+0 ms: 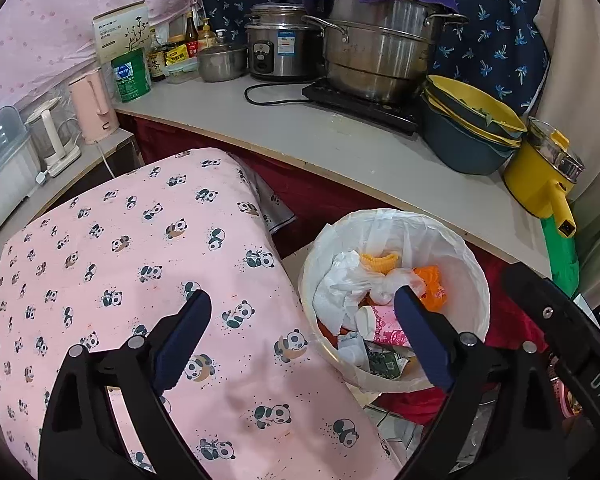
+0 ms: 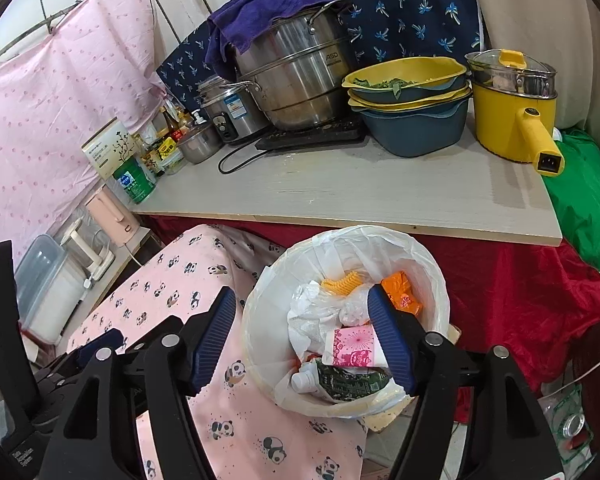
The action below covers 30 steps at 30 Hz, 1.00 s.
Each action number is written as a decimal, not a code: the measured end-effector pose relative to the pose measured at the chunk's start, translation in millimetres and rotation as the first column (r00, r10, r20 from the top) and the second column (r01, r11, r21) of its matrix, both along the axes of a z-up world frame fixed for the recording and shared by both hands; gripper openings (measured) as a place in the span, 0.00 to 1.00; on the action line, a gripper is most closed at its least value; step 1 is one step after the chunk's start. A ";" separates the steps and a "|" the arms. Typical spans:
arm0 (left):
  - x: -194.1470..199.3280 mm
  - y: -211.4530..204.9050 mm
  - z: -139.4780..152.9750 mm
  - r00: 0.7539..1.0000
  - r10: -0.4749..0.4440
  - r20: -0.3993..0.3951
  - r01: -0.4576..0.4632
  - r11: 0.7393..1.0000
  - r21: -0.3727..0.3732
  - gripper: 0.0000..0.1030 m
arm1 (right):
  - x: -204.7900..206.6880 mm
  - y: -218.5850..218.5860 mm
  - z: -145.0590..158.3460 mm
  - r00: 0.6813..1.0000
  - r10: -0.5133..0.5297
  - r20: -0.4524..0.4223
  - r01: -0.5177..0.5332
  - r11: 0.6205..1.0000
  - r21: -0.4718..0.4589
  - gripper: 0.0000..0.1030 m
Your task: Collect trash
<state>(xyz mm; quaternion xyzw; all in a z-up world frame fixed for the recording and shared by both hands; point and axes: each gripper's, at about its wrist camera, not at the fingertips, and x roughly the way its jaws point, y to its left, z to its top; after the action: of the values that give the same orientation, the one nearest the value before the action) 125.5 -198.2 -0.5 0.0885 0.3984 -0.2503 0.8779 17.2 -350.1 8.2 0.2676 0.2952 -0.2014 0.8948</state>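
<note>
A round trash bin (image 1: 400, 220) (image 2: 340, 236) with a white plastic liner stands on the floor below the counter. Inside lie a pink paper cup (image 1: 384, 320) (image 2: 354, 346), a green pouch (image 1: 382, 362) (image 2: 348, 382), an orange wrapper (image 1: 432, 280) (image 2: 400, 292), a yellow piece (image 2: 342, 282) and crumpled white plastic. My left gripper (image 1: 302, 294) is open and holds nothing, one finger over the panda cloth and the other over the bin. My right gripper (image 2: 300, 292) hangs open above the bin, nothing between its fingers.
A pink panda-print cloth (image 1: 120, 260) (image 2: 160, 280) covers a bulky thing left of the bin. The grey counter (image 1: 340, 144) (image 2: 360, 192) behind carries steel pots, stacked basins (image 2: 412, 92), a yellow pot (image 2: 512, 120) and bottles. A red cloth (image 2: 500, 280) hangs under it.
</note>
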 end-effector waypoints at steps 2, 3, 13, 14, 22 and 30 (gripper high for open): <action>-1.7 4.3 0.6 1.000 0.002 0.004 -0.002 1.000 0.003 0.86 | -2.6 2.1 1.1 1.000 -0.007 -0.012 0.007 1.000 -0.015 0.64; -2.6 6.5 0.6 1.000 0.004 0.004 -0.004 1.000 0.005 0.87 | -3.7 3.4 1.9 1.000 -0.006 -0.018 0.006 1.000 -0.022 0.64; -4.2 35.2 -3.9 0.999 0.044 0.004 -0.044 0.999 0.016 0.87 | -9.6 23.5 6.3 0.995 0.001 -0.098 -0.014 0.991 -0.131 0.73; -4.7 37.8 -4.3 0.999 0.049 0.007 -0.049 0.999 0.020 0.87 | -9.5 26.2 6.2 0.994 0.005 -0.106 -0.020 0.990 -0.142 0.75; -12.9 51.8 -6.5 0.997 0.063 0.039 -0.064 0.997 0.048 0.88 | -8.2 43.3 3.6 0.987 0.023 -0.158 -0.055 0.979 -0.197 0.81; -17.7 60.9 -11.6 0.996 0.081 0.027 -0.083 0.995 0.059 0.88 | -13.3 50.4 -1.4 0.982 0.025 -0.188 -0.064 0.977 -0.205 0.82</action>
<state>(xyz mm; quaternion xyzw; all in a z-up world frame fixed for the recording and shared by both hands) 107.8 -137.3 -12.1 0.1013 0.3983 -0.2009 0.8893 3.9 -299.7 6.7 0.1453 0.3597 -0.2351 0.8912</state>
